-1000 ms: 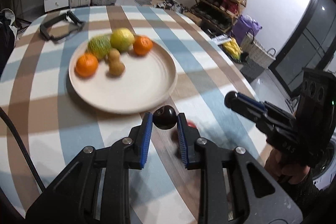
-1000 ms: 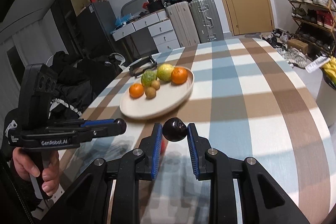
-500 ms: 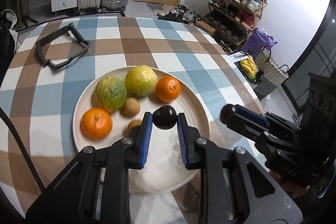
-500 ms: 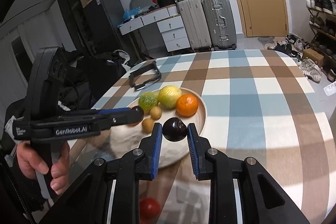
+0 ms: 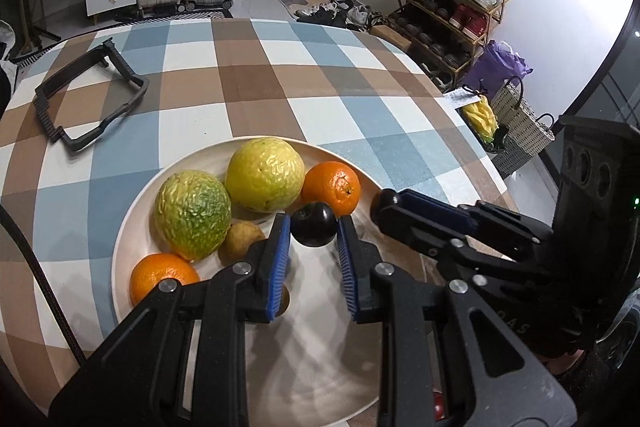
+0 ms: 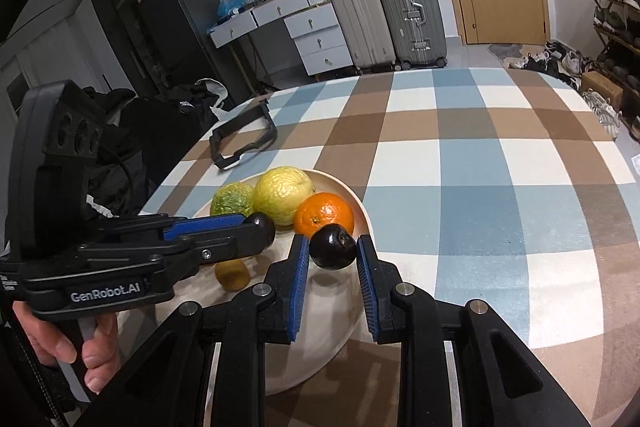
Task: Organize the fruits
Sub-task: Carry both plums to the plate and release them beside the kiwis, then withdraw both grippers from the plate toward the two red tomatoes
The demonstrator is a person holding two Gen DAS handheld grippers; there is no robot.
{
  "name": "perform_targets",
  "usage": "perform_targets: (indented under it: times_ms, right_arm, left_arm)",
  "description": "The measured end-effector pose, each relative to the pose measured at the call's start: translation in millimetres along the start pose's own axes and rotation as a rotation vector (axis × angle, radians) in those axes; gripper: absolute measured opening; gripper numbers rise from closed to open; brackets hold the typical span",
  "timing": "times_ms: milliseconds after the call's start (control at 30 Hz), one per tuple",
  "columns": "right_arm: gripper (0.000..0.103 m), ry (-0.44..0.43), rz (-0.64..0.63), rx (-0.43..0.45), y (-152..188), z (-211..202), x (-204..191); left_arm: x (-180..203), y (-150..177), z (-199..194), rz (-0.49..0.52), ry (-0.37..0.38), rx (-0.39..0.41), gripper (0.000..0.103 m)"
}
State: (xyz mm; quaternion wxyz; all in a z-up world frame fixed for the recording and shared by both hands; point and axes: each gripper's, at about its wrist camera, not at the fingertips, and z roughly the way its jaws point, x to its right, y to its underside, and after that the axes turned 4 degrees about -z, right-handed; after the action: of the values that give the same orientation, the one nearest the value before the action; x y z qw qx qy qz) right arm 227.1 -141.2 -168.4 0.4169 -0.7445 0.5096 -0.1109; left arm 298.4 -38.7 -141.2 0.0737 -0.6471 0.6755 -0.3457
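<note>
The left gripper is clamping a dark plum between its blue pads, and the right gripper is pinching a second dark plum the same way; both are hanging over the cream plate rather than resting on it. The left plum is sitting just in front of an orange and a wrinkled yellow citrus, with a kiwi just to its left, a green-yellow citrus beyond that, and another orange at the near rim. The step in hand looks like setting both plums down among these fruits. To do it well, each gripper should probably be lowering over bare plate in the near, open half, keeping the two tools apart since their tips are close together, and bringing the fruit to the surface before easing the jaws apart, because a round plum dropped from height would likely roll against the oranges or off the rim. A small red fruit is lying on the checked tablecloth by the plate's near edge, not yet collected. A black frame is lying well apart.
</note>
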Motion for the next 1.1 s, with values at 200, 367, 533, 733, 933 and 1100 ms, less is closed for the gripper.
perform_targets:
  times_ms: [200, 367, 533, 733, 933, 1100]
  right_arm:
    - [0.025, -0.006, 0.01, -0.014, 2, 8, 4]
    - [0.026, 0.013, -0.014, -0.018, 1, 10, 0]
    - [0.049, 0.0, -0.01, 0.001, -1, 6, -2]
    - [0.063, 0.012, -0.007, 0.124, 2, -37, -6]
    - [0.074, 0.042, 0.017, 0.196, 19, -86, -10]
    - [0.09, 0.075, 0.037, 0.233, 37, -120, -15]
  left_arm:
    - [-2, 3, 4, 0.001, 0.0, -0.008, 0.021]
    - [-5, 2, 4, -0.016, -0.009, -0.005, 0.021]
    - [-5, 4, -3, -0.014, 0.004, 0.002, 0.022]
    - [4, 15, -37, -0.005, 0.003, 0.064, 0.051]
    - [17, 37, -69, 0.001, -0.007, 0.098, 0.071]
    - [30, 63, -95, 0.021, -0.021, 0.123, 0.083]
